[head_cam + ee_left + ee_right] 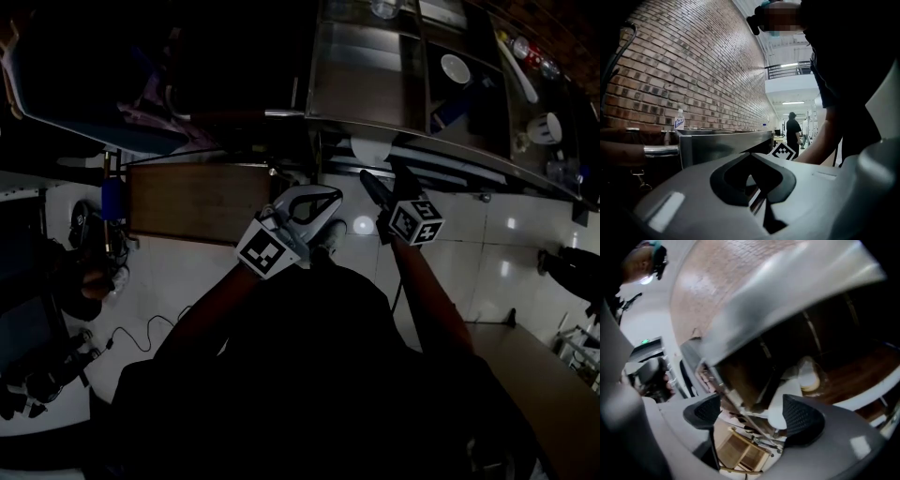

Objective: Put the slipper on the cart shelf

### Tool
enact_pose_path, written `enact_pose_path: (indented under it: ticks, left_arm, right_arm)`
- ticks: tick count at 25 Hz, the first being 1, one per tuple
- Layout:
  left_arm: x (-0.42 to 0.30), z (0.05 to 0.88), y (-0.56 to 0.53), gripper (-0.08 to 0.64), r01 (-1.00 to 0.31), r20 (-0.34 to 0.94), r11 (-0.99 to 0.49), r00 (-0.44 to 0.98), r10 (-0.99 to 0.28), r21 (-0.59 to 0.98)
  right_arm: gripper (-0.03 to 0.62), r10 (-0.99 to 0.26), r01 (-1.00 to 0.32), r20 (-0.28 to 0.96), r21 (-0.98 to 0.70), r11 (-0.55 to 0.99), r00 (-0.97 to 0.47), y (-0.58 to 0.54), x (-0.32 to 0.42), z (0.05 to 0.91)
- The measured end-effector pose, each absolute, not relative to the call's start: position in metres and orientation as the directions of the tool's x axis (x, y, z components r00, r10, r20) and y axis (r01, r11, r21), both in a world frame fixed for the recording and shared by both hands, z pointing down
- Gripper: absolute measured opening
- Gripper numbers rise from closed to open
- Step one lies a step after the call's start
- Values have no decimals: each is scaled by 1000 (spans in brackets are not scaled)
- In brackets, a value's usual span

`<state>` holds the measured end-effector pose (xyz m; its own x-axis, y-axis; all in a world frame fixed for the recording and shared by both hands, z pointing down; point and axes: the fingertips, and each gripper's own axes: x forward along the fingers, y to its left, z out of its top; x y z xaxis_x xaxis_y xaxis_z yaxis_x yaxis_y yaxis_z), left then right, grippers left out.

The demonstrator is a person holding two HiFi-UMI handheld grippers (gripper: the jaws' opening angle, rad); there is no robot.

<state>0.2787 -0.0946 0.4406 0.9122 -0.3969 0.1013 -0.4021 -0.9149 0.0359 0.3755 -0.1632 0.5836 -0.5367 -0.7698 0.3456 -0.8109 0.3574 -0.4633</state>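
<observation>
Brick wall (693,70) runs along the far side of the steel-topped cart (366,89), and pale glossy floor tiles (487,234) lie under both arms in a dim room.

In the head view the left claw (333,197) and the right claw (380,178) sit side by side just short of the cart's near edge.

In its own view, the left claw (751,157) has its jaws together with the tips meeting, and I can make out nothing gripped between them. Straight ahead of it stands the cart's steel side. A water bottle (679,120) stands on top, up and to the left of the tips. The marker cube (783,151) of the other claw shows just to its right.

The right claw (752,404) is rolled over, so its view is tilted. Its jaws stand wide apart, and nothing sits between the dark pads (801,416). Past them is the blurred steel rim of the cart, with a dark wooden shelf (848,376) under it. The slipper (808,377) is a pale shape lying on that shelf. It is beyond the right-hand pad, well clear of it, and touched by neither claw. A light wooden frame (740,451) lies on the floor below the gap between the jaws
</observation>
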Motion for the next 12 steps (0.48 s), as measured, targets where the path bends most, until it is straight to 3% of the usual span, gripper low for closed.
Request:
enact_pose_path:
  ticks: [9,12]
  left_arm:
    - [220,429,-78,2,-482,117,-874,873,-474,58]
    - [196,426,-74,2,-495,108,-867,866,-488,52]
  right_arm:
    - [394,-666,-696,210,-297,654,-716,-122,276,499]
    - [336,-619,-650,199,-255,716,-760,-109,238,483]
